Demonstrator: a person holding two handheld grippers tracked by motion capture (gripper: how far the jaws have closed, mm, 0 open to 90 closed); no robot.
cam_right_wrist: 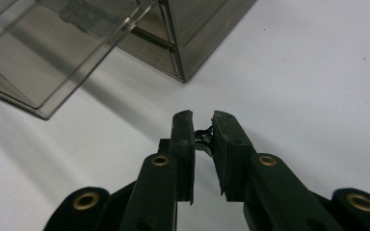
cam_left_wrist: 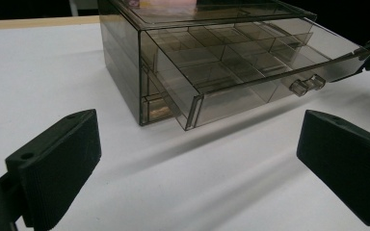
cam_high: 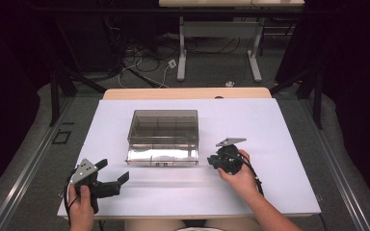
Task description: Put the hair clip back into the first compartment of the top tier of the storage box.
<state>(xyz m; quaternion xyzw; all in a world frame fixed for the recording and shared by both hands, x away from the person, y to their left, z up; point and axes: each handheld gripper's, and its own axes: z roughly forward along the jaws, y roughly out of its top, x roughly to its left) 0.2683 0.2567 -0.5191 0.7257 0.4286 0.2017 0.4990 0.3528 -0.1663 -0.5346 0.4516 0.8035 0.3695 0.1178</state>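
Note:
A smoky clear plastic drawer box (cam_high: 163,126) stands mid-table. Its upper drawer (cam_high: 161,156) is pulled out toward me. In the left gripper view the drawer (cam_left_wrist: 231,62) shows bare divided compartments and a small clear handle (cam_left_wrist: 307,84). My left gripper (cam_high: 113,170) rests at the front left, pointing at the box, jaws wide open (cam_left_wrist: 197,168) with nothing between them. My right gripper (cam_high: 211,161) sits just right of the drawer's front corner. Its jaws (cam_right_wrist: 203,120) are shut on a small black piece (cam_right_wrist: 204,137), and the drawer front (cam_right_wrist: 53,57) lies just beyond them.
The white table (cam_high: 270,125) has bare room left, right and in front of the box. Its wooden far edge (cam_high: 188,93) meets a dark floor with cables and the legs of another desk (cam_high: 181,57).

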